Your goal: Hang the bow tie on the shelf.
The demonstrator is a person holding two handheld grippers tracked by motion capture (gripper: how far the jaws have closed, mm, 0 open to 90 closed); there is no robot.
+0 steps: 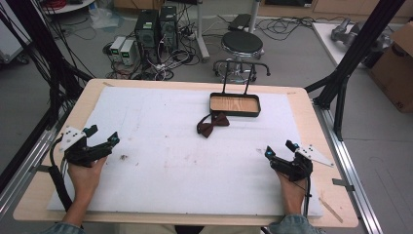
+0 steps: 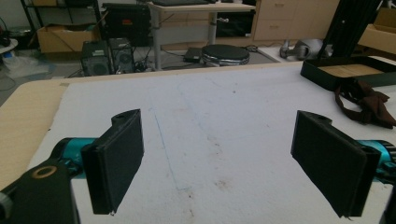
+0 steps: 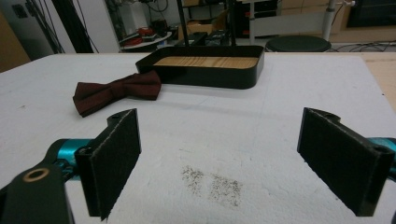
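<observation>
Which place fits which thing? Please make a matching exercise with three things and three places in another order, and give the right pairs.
Things:
1. bow tie
2. tray
3. left gripper

Places:
A. far side of the white mat, empty
B. near left part of the mat, jaws apart
C. on the mat, just in front of the tray

Pairs: 1-C, 2-A, 3-B

A dark red bow tie (image 1: 212, 124) is lying flat on the white-covered tabletop (image 1: 160, 156), just in front of a black tray (image 1: 234, 105) with a wooden bottom.
</observation>
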